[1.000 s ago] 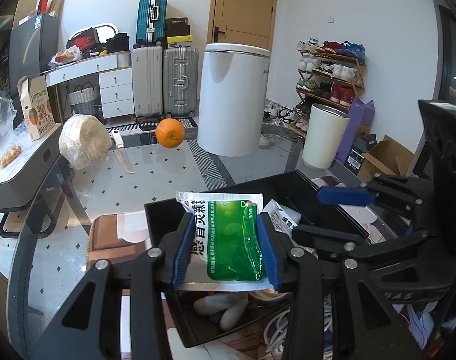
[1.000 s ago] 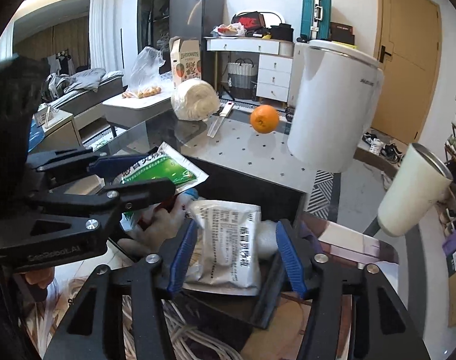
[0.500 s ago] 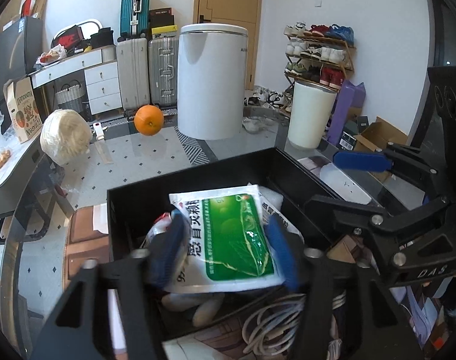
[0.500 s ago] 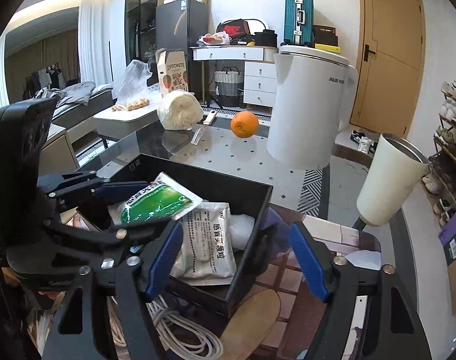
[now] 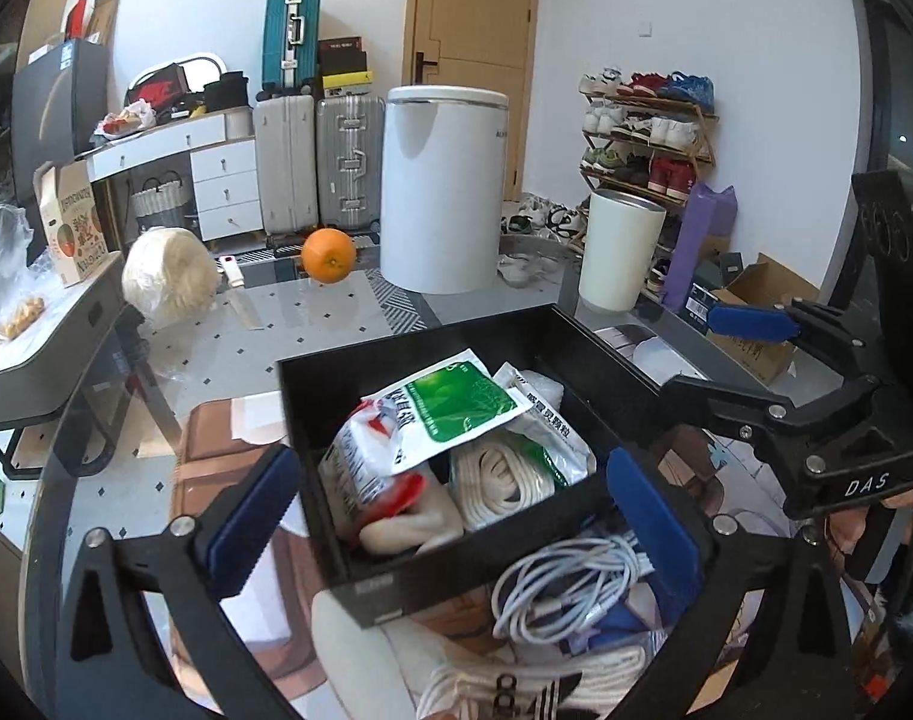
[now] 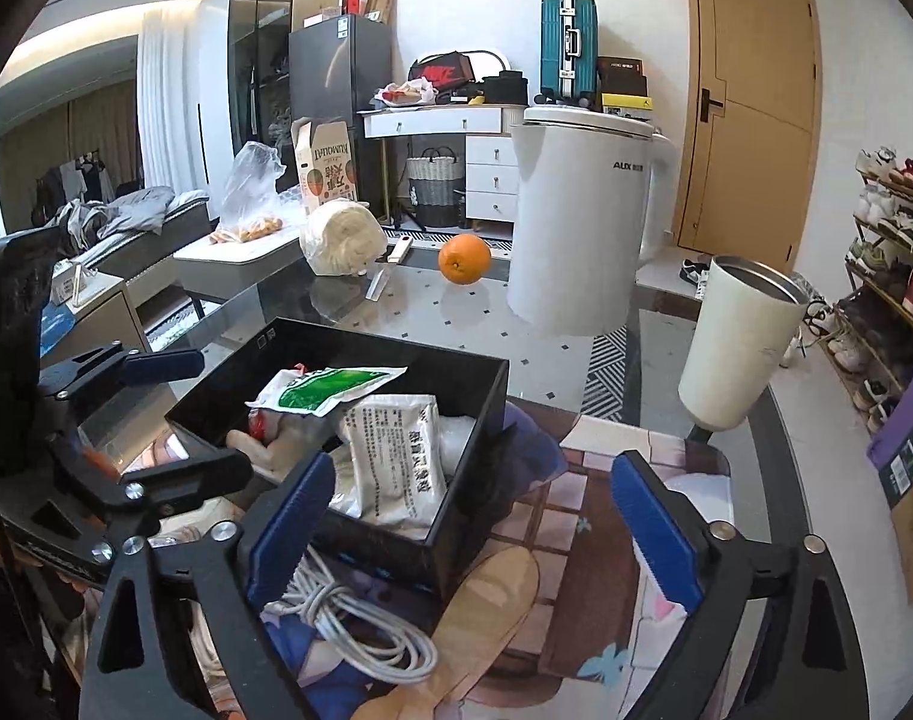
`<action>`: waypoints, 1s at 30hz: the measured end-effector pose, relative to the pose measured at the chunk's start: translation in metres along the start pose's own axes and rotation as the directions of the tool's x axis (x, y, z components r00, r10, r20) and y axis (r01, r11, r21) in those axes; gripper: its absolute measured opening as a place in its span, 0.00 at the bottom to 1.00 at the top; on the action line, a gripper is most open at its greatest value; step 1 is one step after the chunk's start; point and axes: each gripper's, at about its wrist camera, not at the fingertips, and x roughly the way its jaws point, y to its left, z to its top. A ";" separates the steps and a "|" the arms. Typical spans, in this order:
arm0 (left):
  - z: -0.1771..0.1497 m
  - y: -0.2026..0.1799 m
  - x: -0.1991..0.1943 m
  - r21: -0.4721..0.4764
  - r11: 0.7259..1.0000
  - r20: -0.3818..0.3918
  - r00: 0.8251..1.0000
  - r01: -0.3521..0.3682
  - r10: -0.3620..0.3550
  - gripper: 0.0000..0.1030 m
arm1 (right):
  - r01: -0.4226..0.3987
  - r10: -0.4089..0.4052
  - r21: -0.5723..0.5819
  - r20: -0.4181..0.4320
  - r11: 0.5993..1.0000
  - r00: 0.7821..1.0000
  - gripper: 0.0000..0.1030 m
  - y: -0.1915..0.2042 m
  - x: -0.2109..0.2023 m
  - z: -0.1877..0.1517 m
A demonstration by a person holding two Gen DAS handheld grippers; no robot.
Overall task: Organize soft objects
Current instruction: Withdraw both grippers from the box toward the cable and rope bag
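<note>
Now the black box (image 5: 600, 360) fills the middle of the glass table (image 5: 348, 324), already packed with soft goods, and both tongs hang at its near edge. Left gripper (image 5: 450, 516) is spreading wide, jaws opening, nothing pinched between them; its green sachet (image 5: 456, 402) lies loose on top of the pile in the box, long axis running away and to the right. Right gripper (image 6: 474, 516) is opening too, empty, straddling the box's near right corner, with the white sachet (image 6: 396, 450) resting inside just ahead of its left pad.

So what's left? The white cable (image 5: 576, 582) sits coiled outside the box, right under the left tongs and nearer that hand. Beneath it there looks to be folded striped fabric, though the bottom of the view is too crowded to be sure.
</note>
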 end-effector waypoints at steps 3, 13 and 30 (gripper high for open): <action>-0.005 0.004 -0.009 -0.020 1.000 0.011 1.000 -0.012 0.012 1.00 | 0.001 -0.001 0.002 -0.013 1.000 1.000 0.96 0.003 -0.002 -0.006; -0.033 0.011 -0.032 -0.053 0.998 0.012 0.999 -0.042 0.042 1.00 | -0.008 0.008 0.013 -0.057 1.000 0.998 0.99 0.015 -0.019 -0.035; -0.067 -0.001 -0.041 -0.031 0.997 -0.030 0.998 -0.064 0.063 1.00 | -0.017 0.013 -0.042 -0.095 0.999 0.995 0.99 0.032 -0.027 -0.050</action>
